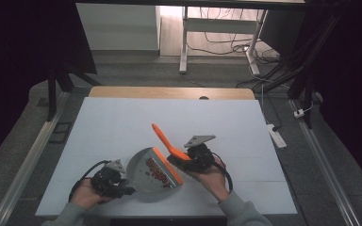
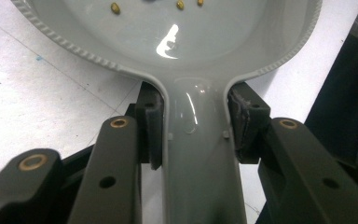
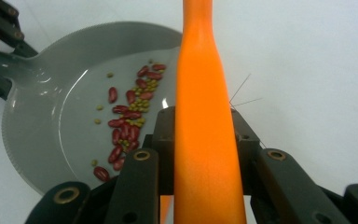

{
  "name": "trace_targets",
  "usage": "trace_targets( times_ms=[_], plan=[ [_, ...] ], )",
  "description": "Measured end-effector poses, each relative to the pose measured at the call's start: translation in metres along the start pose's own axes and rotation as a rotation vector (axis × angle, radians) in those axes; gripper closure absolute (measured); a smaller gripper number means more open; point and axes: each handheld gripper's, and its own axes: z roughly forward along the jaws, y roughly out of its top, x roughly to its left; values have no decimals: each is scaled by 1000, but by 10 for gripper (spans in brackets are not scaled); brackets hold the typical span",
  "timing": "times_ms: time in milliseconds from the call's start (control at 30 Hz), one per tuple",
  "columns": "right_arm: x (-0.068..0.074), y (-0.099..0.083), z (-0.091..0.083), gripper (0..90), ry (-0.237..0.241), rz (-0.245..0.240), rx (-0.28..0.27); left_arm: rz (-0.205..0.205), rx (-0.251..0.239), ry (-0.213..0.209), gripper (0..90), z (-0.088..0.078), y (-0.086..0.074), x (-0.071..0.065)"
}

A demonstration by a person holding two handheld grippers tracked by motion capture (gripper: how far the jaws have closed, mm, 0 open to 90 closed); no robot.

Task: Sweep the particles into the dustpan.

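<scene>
Left gripper [image 1: 122, 186] at lower left of the high view: jaws clamped on the grey dustpan's handle [image 2: 200, 158], pads pressing both sides of it in the left gripper view, pan bowl running off the top of that frame. Right gripper [image 1: 181, 162] just right of centre-bottom: jaws clamped on the orange brush handle [image 3: 205, 140], which runs straight up the middle of the right gripper view; in the high view its free end points to the upper left, and the orange brush head [image 1: 169, 170] sits down at the pan's open right edge. Dustpan [image 1: 143, 181] lies on the white table [image 1: 122, 122] between the two grippers, touching the brush head on its right side. Step, as I read it: sweeping into the pan, mostly done. Red beans [image 3: 123, 128] and the small yellow-green ones [image 3: 142, 102] are collected inside the bowl, a band left of the brush handle in the right gripper view; a few strays nearer the handle end [image 2: 115, 7]. No beans visible on the table around it. Next move likely needs the left to keep the pan steady and level while the right lifts the brush clear, without dragging beans back over the lip.
</scene>
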Motion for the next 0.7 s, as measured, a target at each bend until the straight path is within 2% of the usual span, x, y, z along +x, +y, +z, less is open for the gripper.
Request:
trace_targets(
  times_ms=[333, 700],
  plan=[
    [-21, -8, -27, 709, -38, 0, -52, -4, -20, 15, 617, 1, 0, 0],
    [-31, -12, -40, 708, -38, -36, -87, -38, -76, 48, 617, -4, 0, 0]
  ],
)
